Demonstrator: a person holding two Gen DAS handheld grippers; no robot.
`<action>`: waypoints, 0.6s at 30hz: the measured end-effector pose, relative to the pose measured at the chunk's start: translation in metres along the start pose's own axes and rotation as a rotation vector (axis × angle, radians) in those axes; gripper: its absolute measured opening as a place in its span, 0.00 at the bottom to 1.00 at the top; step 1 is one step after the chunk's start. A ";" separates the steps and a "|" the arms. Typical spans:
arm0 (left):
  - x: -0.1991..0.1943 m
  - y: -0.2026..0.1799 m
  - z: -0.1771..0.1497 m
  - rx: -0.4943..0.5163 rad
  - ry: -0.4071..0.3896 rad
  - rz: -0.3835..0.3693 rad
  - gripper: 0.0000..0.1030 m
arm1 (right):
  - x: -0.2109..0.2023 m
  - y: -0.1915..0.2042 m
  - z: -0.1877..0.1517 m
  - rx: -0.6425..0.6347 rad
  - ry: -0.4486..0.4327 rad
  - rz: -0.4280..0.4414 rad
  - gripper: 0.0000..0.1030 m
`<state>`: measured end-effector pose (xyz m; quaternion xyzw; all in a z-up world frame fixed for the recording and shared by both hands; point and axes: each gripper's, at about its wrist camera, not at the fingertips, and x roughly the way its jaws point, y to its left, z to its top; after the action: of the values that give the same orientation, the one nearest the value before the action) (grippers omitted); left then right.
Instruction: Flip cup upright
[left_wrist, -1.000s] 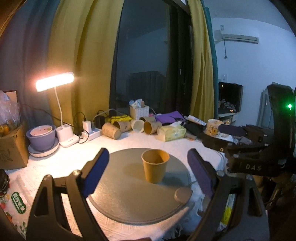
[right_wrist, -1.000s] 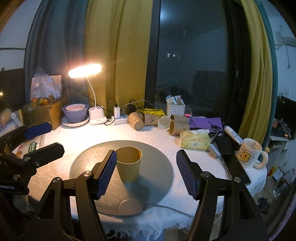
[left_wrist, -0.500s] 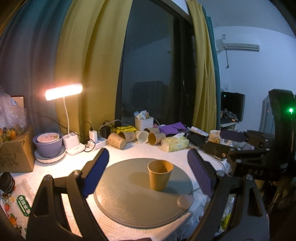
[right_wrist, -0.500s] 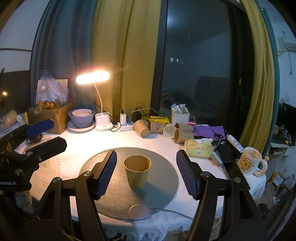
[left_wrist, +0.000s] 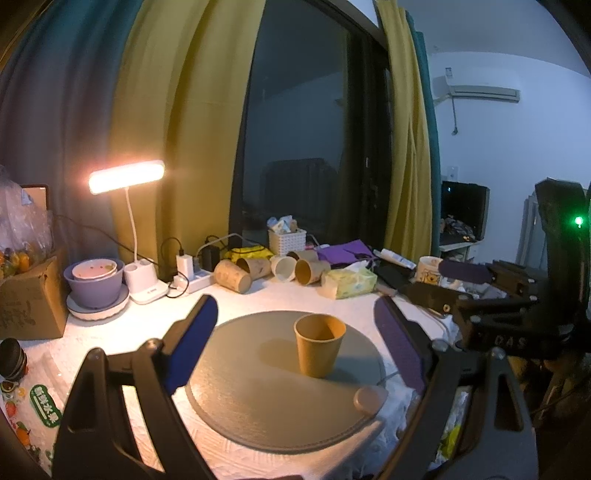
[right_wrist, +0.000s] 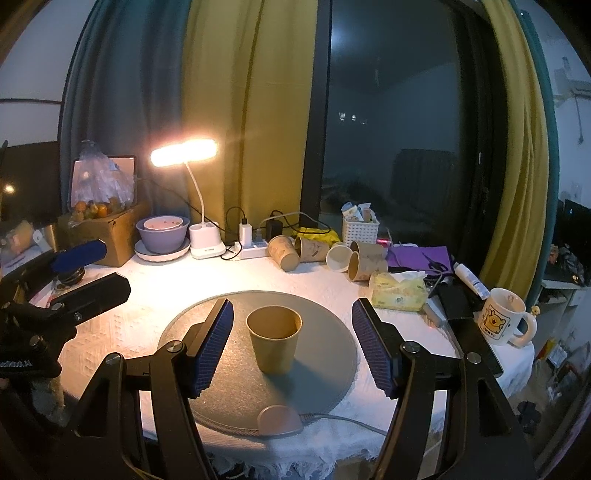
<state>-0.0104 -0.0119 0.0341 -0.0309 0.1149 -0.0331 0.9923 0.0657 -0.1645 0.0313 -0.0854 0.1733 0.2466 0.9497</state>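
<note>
Your paper cup (right_wrist: 273, 344) stands upright, mouth up, on the round grey mat (right_wrist: 325, 373) in the middle of the counter (right_wrist: 155, 295), and nothing touches it. Over the last second both of your grippers have drawn back and risen: the cup looks smaller and farther off in each wrist view than it did a second ago, and more of the window and curtains shows above it.

Your right gripper (right_wrist: 291, 347) has its jaws wide apart, one blue pad (right_wrist: 216, 347) to the cup's left and the other to its right, with clear air on both sides. Your left gripper (left_wrist: 295, 349) is spread just as wide and holds nothing; seen from there the cup (left_wrist: 319, 345) sits on the mat (left_wrist: 258, 406) beyond the fingertips, a little right of centre.

The cup itself has not shifted on the mat while you pulled away, so the release was clean. Judging by that, the flip is done and what you are doing now is the retreat. The only remaining hazard is a pad clipping the rim on the way out; a light paper cup would likely tip easily.

The spare cups (right_wrist: 325, 254) lying on their sides by the far edge, near the lamp (right_wrist: 183, 152), are well apart from all this.
</note>
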 end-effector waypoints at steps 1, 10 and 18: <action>0.000 0.000 0.000 0.000 0.001 0.000 0.85 | 0.001 -0.001 0.000 0.001 0.001 0.000 0.68; 0.001 0.000 -0.001 -0.001 0.001 -0.001 0.85 | 0.002 -0.001 -0.001 0.001 0.005 0.001 0.68; 0.001 -0.001 -0.001 -0.001 0.002 0.000 0.85 | 0.002 -0.001 -0.002 0.002 0.007 -0.001 0.68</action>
<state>-0.0092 -0.0127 0.0333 -0.0312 0.1157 -0.0332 0.9922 0.0680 -0.1650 0.0291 -0.0853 0.1766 0.2459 0.9492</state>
